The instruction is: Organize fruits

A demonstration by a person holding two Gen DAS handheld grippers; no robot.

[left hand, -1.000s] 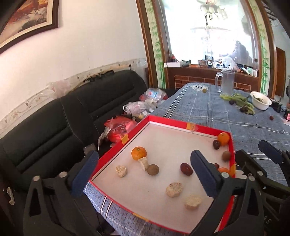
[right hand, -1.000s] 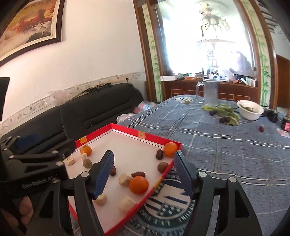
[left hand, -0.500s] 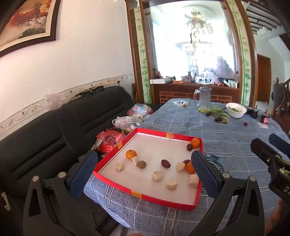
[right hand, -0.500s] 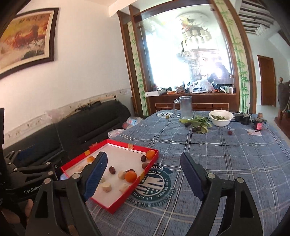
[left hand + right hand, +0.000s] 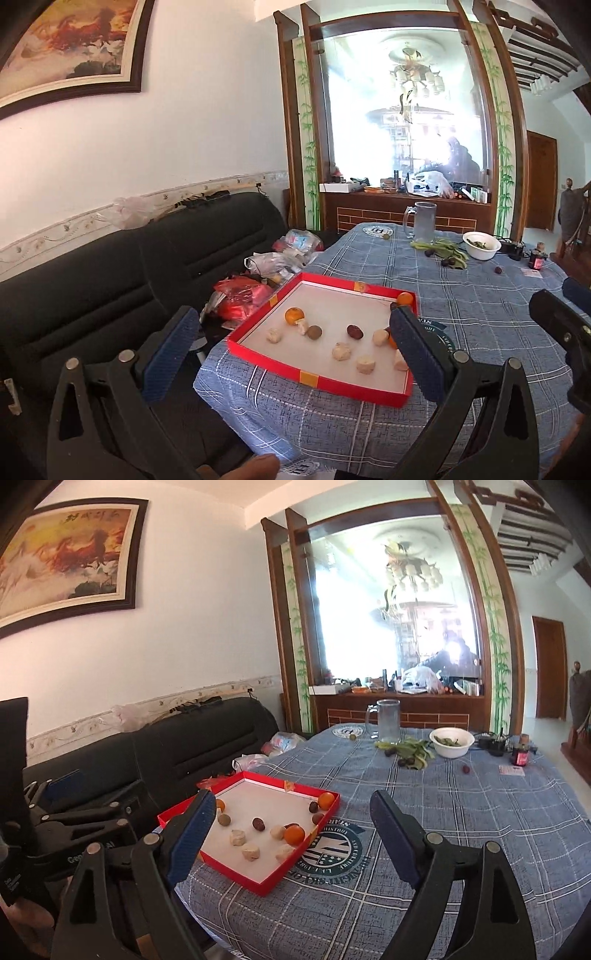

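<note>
Fruits (image 5: 354, 331) in tray (image 5: 317, 378) on table (image 5: 480, 306)

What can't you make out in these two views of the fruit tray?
- Left wrist view: the left gripper's right finger covers fruit at the red tray's right side.
- Right wrist view: the right gripper's left finger hides the tray's left corner.
- Both views: the pale lumps are too small to identify.

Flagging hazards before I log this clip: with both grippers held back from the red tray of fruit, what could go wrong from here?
The red tray sits at the table's corner beside the sofa, so a nudge might tip it off. Inside, the round oranges and small brown fruits lie loose and could roll away from closing pads. The right gripper and left gripper, both open and empty, hang close together and might collide when reaching in.
</note>
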